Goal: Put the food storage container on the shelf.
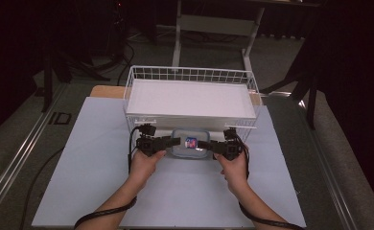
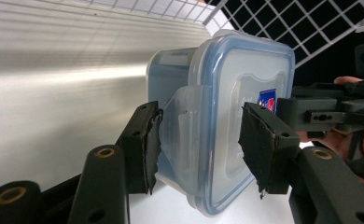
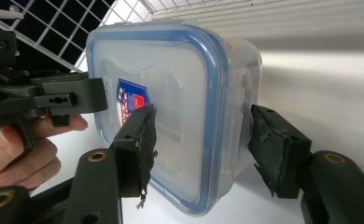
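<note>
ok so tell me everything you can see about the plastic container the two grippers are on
The container is a translucent plastic box with rounded corners, its clear lid rimmed in blue and closed by snap flaps on the sides. A small red and blue sticker sits on the lid. It lies in front of the white wire basket, above the pale table sheet. The left gripper and right gripper clamp it from opposite ends, one jaw on the lid, one underneath.

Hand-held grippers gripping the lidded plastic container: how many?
2. The left hand-held gripper clamps the container at its left end, the right hand-held gripper at its right end, just in front of the white wire basket.
</note>
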A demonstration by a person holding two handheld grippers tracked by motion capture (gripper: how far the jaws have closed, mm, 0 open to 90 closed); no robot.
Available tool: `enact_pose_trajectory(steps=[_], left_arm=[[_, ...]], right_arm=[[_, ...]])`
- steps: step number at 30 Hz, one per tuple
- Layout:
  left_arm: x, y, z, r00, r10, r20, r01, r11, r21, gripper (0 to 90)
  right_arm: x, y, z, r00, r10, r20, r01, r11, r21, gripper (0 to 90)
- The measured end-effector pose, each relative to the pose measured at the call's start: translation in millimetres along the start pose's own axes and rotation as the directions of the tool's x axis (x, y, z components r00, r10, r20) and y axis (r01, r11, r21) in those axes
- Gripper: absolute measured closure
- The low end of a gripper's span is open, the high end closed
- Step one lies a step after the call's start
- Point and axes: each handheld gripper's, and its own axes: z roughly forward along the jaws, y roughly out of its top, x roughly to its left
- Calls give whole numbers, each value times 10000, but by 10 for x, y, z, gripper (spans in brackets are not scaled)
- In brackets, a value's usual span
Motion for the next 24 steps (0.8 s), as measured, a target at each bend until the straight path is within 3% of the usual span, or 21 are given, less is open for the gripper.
enact_pose_trajectory(steps=[7,13,16,20,24], left_arm=[[87,57,71,9998,22,-209,-23,10000,-26,497],[154,42,114,9996,-181,-220,182,9998,52,496],[182,48,118,9997,-64,-253,64,10000,-2,496],[223,47,137,9996,-105,-246,107,9999,66,496],[252,52,153,9998,5,-177,-5,10000,-30,493]], right_arm=[[-66,37,90,9994,349,40,-349,9994,-50,428],[-121,59,181,9996,213,179,-209,9996,-176,421],[-128,50,212,9983,544,188,-542,9985,-102,421],[-161,62,263,9993,340,185,-339,9994,-66,419],[-156,94,265,9982,552,254,-551,9985,-60,417]])
